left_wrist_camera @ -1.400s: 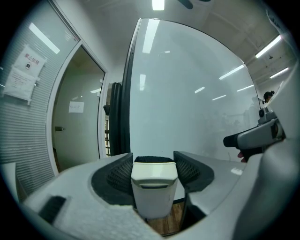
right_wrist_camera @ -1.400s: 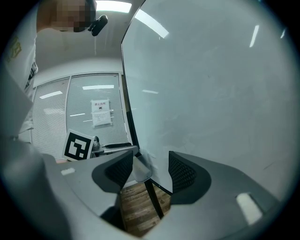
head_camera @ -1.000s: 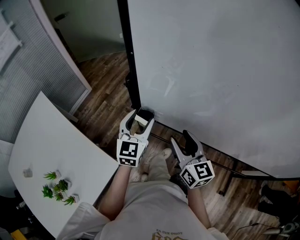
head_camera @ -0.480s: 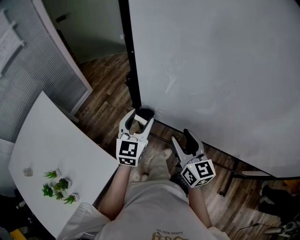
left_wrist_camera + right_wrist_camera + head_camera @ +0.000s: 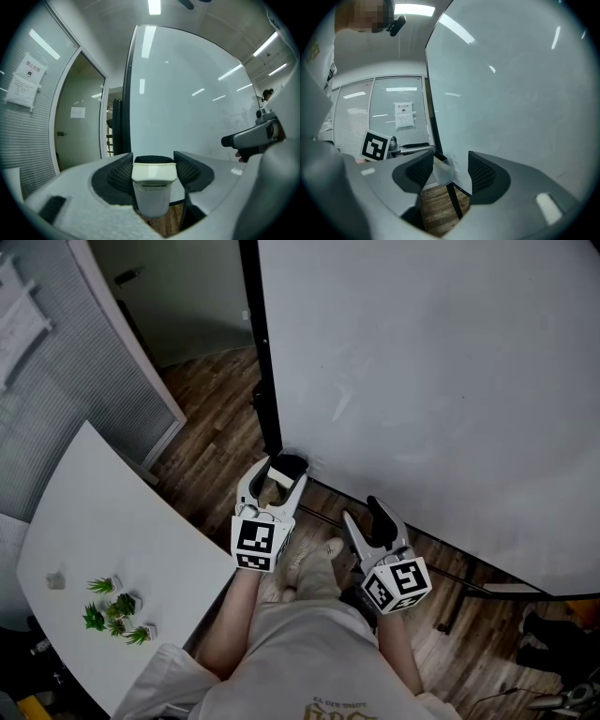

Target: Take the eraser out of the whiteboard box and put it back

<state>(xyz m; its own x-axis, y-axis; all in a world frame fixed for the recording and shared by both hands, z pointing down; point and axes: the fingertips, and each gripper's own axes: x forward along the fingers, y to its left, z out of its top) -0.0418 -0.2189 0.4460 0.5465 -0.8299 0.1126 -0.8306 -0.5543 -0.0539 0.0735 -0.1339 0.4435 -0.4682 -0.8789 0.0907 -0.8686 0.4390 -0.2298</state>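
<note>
From the head view, the left gripper (image 5: 286, 468) reaches to the lower left corner of the whiteboard (image 5: 422, 381). Its two jaws stand wide on either side of the one eraser (image 5: 279, 481). The right gripper (image 5: 362, 514) hangs beside it, near the board's lower edge, with its jaws apart and nothing in them. A white table (image 5: 103, 521) lies to the left. On it are a cluster of small green plants (image 5: 114, 615), too small to count surely, and one small grey block (image 5: 56, 582). Dark wooden floor (image 5: 206, 409) shows between table and board.

In the left gripper view, the cream eraser (image 5: 153, 172) fills the gap, both sides meeting the ribbed pads, so the gripper is clamped on it. Its black felt shows behind the cream top. The lower part of the eraser stands in the pale whiteboard box (image 5: 151, 201), directly under the jaws. The right gripper (image 5: 253, 136) juts in at the right edge, and an open doorway (image 5: 79, 122) stands left of the board's dark frame.

In the right gripper view, the jaws stand open and empty. The translucent whiteboard box (image 5: 443, 172) shows through the gap at the board's corner, beyond the pads and untouched. The left gripper's marker cube (image 5: 375, 145) sits at left, and one paper notice (image 5: 404, 115) hangs on the blinds behind.
</note>
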